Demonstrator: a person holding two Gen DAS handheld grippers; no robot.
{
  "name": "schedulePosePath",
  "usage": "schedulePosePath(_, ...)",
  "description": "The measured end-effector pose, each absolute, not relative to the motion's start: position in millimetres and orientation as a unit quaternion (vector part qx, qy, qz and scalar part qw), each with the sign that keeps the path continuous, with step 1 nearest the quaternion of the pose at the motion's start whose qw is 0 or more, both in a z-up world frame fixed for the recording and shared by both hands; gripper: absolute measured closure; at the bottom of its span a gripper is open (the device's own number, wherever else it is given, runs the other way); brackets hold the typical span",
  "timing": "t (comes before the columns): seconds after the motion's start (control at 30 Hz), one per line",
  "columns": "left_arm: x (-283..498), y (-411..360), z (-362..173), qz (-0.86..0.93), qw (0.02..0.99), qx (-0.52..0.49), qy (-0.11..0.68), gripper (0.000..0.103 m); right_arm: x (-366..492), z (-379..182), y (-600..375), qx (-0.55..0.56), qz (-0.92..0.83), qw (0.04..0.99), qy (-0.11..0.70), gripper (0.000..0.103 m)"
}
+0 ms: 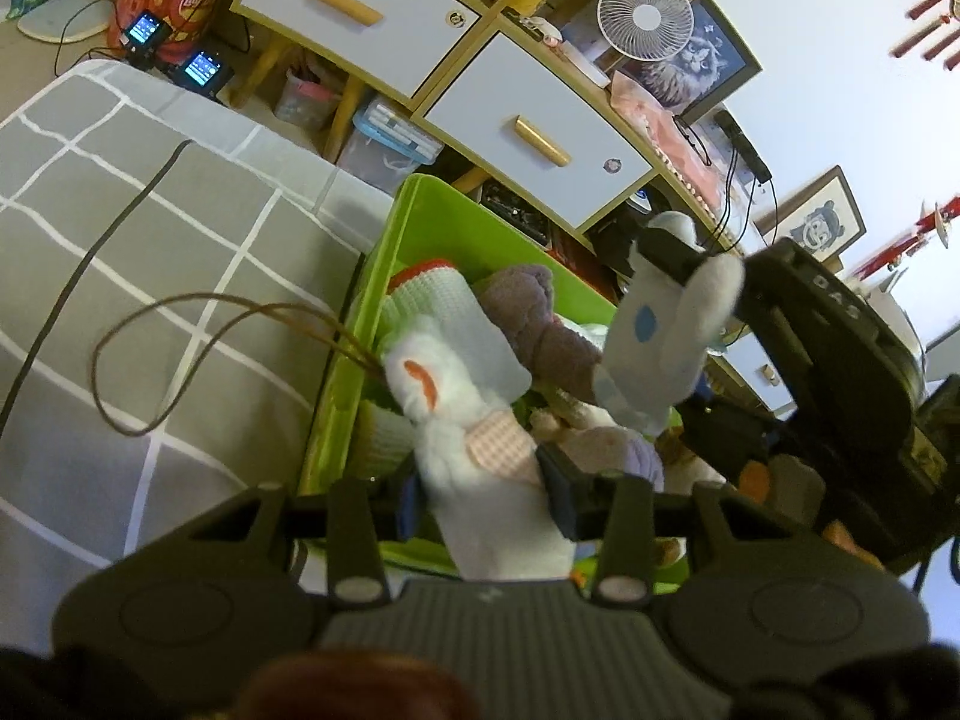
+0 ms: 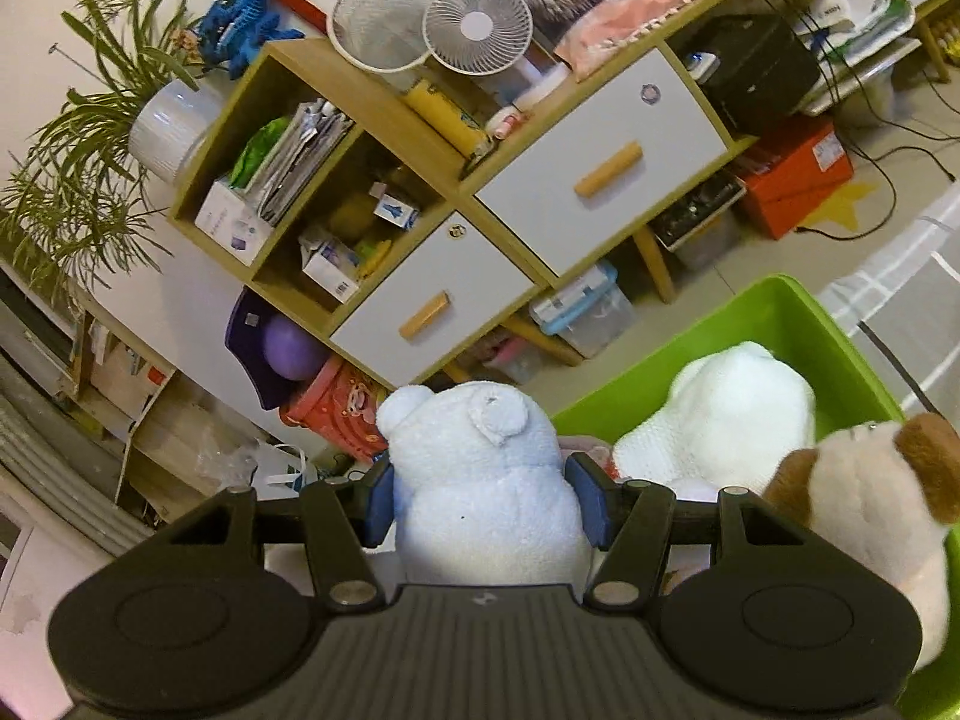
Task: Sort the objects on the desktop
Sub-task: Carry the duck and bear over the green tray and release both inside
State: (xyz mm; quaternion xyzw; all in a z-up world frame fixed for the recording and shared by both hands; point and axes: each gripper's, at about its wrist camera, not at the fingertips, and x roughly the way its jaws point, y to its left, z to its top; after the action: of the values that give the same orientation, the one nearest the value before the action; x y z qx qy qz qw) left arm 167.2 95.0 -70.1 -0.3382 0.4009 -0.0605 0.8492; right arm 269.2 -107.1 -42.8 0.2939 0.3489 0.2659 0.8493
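My left gripper (image 1: 480, 504) is shut on a white plush toy (image 1: 474, 438) with an orange mark and a pink checked patch, held over the green bin (image 1: 384, 264). A brown cord loop (image 1: 180, 354) hangs from the toy. My right gripper (image 2: 480, 510) is shut on a pale blue plush bear (image 2: 480, 480); it also shows in the left wrist view (image 1: 654, 324), held over the bin. The bin (image 2: 774, 312) holds several plush toys, among them a purple one (image 1: 540, 324), a white one (image 2: 726, 414) and a brown-and-cream one (image 2: 870, 516).
The bin stands on a grey checked tablecloth (image 1: 120, 228) with a black cable (image 1: 90, 258) across it. Behind stands a wooden shelf unit (image 2: 456, 180) with white drawers, fans (image 2: 477, 24) and boxes. A potted plant (image 2: 90, 150) is at the left.
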Motion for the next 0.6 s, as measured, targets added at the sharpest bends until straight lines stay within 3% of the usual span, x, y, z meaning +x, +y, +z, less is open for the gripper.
schedulePosePath(0.6, 163, 96, -68, -0.062, 0.851, -0.336, 0.398, 0.056, 251, -68, -76, 0.119, 0.248, 0.895, 0.351, 0.045)
